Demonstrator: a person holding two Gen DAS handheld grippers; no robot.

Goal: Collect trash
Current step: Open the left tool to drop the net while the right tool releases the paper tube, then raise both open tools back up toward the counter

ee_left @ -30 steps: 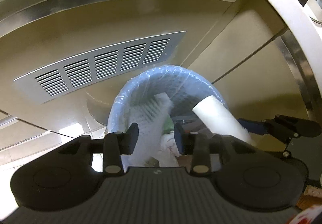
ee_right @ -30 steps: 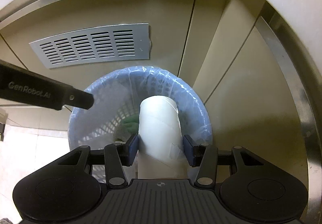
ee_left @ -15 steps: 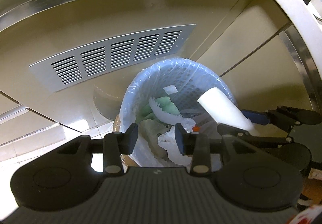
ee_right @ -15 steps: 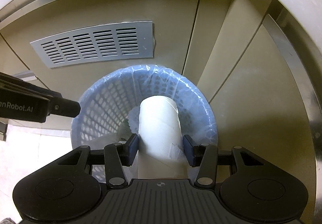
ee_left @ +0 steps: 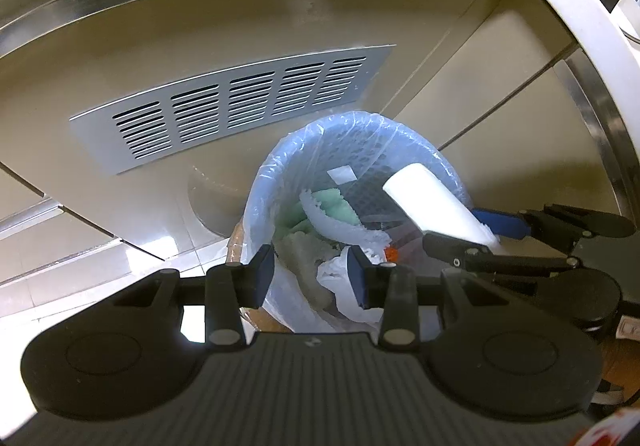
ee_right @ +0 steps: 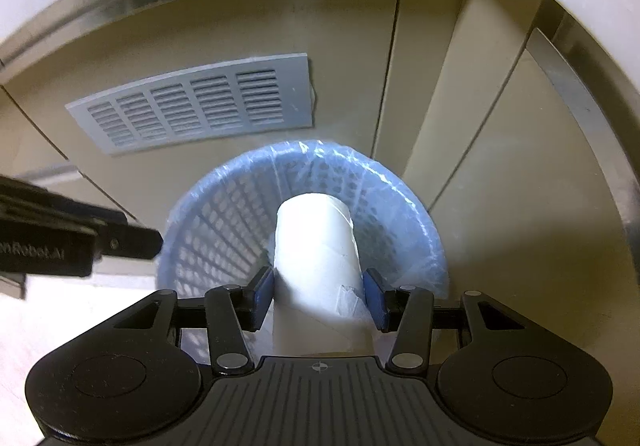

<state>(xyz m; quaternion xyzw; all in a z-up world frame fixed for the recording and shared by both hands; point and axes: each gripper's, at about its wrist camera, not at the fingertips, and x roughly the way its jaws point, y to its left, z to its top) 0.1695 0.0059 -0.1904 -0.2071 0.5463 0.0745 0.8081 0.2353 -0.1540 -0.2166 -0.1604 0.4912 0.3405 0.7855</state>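
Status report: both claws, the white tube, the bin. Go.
Left claw open, empty. Right claw just opening, white tube between its jaws, over lined blue bin. Drop path unobstructed.

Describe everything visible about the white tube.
The white tube is a plain cardboard-looking cylinder with a spiral seam and a torn scrap near its lower end. It tilts, open end toward the blue bin, over the bagged trash. It sits between the pads of the right gripper, whose jaws have just been opening; a thin gap shows at the right pad, so it looks released or nearly so. From the left wrist it juts over the bin's right rim.
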